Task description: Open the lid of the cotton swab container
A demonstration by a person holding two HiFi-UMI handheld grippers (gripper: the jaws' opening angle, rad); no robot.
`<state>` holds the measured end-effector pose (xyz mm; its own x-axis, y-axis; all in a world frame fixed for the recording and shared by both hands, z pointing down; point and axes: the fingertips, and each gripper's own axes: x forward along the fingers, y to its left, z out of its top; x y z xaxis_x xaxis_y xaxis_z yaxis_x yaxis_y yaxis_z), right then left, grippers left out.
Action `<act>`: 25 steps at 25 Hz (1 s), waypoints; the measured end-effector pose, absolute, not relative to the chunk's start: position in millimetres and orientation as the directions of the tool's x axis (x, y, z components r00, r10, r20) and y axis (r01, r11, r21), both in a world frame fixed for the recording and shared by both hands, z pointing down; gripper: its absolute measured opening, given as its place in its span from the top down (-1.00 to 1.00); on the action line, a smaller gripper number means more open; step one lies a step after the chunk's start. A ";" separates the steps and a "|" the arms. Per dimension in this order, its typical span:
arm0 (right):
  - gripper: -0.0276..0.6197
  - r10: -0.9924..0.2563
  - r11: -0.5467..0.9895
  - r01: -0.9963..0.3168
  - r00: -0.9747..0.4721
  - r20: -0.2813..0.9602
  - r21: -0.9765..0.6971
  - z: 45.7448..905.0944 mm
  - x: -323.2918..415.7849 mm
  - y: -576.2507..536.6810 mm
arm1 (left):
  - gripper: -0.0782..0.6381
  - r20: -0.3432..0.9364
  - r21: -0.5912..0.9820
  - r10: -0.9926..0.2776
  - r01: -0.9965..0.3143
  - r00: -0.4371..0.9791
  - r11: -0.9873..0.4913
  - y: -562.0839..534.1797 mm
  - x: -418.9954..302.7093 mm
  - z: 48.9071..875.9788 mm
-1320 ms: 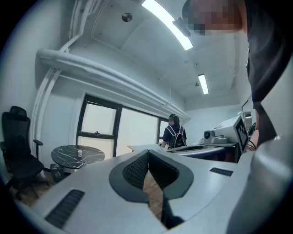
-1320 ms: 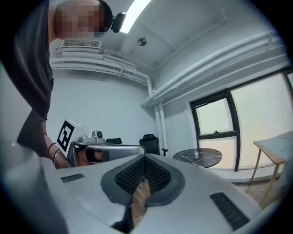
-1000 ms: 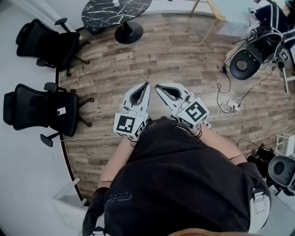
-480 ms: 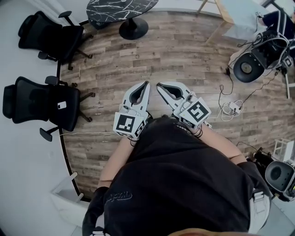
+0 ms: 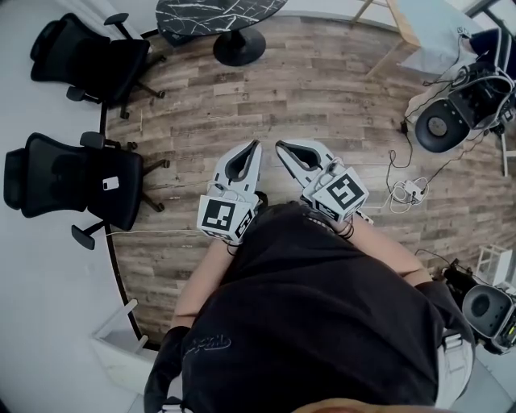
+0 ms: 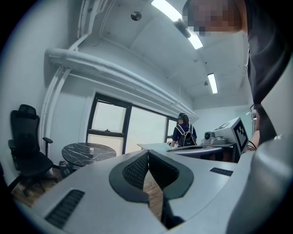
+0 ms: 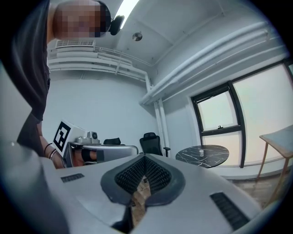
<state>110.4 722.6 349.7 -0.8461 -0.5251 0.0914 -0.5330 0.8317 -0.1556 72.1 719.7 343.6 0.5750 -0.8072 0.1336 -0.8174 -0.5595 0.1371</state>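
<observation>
Overhead downward, two level; shared table (image 5: 201, 14)

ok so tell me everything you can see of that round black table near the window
The round table has a black top veined in white, marble by its look, on a single dark pedestal with a round base that rests on the wooden floor. It stands upright in front of the window, with black office chairs off to one side. One small white thing sits on the top, too small to identify.
</observation>
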 end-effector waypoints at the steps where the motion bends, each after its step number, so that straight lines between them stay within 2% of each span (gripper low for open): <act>1: 0.85 -0.526 0.830 -0.534 -0.845 0.095 -0.158 351.1 104.3 717.1 | 0.74 0.136 0.139 -0.808 -0.818 0.574 -0.558 714.9 65.3 344.4; 17: 0.85 -0.461 0.865 -0.479 -0.877 0.138 -0.151 349.4 -69.9 646.8 | 0.74 0.141 0.133 -0.850 -0.861 0.507 -0.491 653.1 -113.0 334.7; 25: 0.84 -0.423 0.890 -0.438 -0.897 0.127 -0.125 343.7 -123.0 632.9 | 0.74 0.146 0.146 -0.862 -0.872 0.485 -0.466 638.6 -161.1 339.9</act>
<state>-123.0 632.9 343.7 -0.8970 -0.4234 0.1269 -0.4379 0.8903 -0.1253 -161.1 638.6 339.9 0.4852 -0.8621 0.1463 -0.8725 -0.4663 0.1460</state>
